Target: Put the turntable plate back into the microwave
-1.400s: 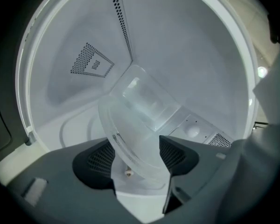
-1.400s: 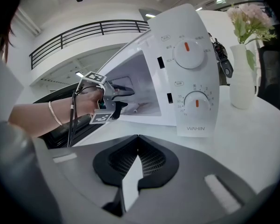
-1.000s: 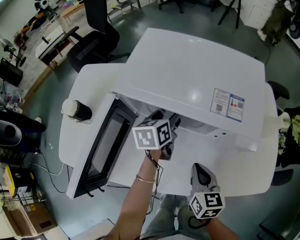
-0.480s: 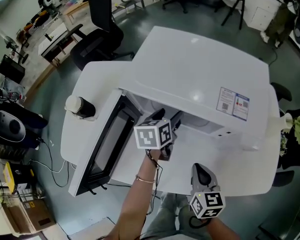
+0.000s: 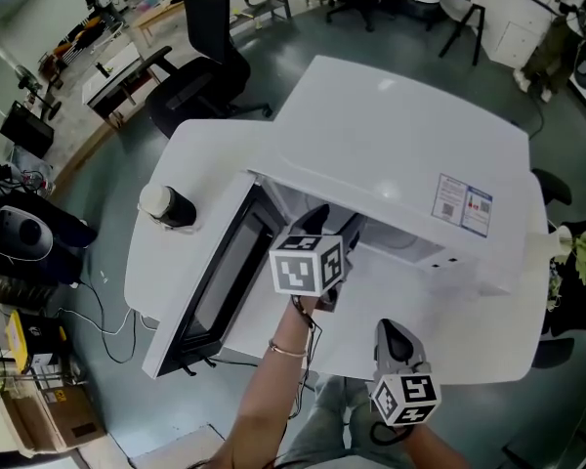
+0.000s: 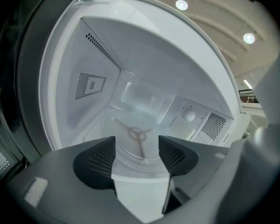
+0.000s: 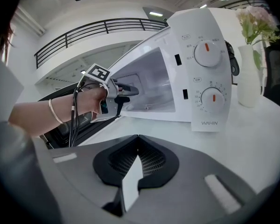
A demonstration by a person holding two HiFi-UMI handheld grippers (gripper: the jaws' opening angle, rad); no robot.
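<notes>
A white microwave (image 5: 400,164) stands on a white surface (image 5: 449,330) with its door (image 5: 215,272) swung open. The left tool (image 6: 136,147) reaches into its mouth, jaws wide though just narrowed slightly. The clear turntable plate (image 6: 133,141) lies flat on the oven floor; its near rim shows in the gap, with neither pad pressing it. The right tool (image 7: 136,154) hovers pinched together and empty. The plate looks like glass: probably stiff, weighty, slick and breakable, best gripped at its near rim.
</notes>
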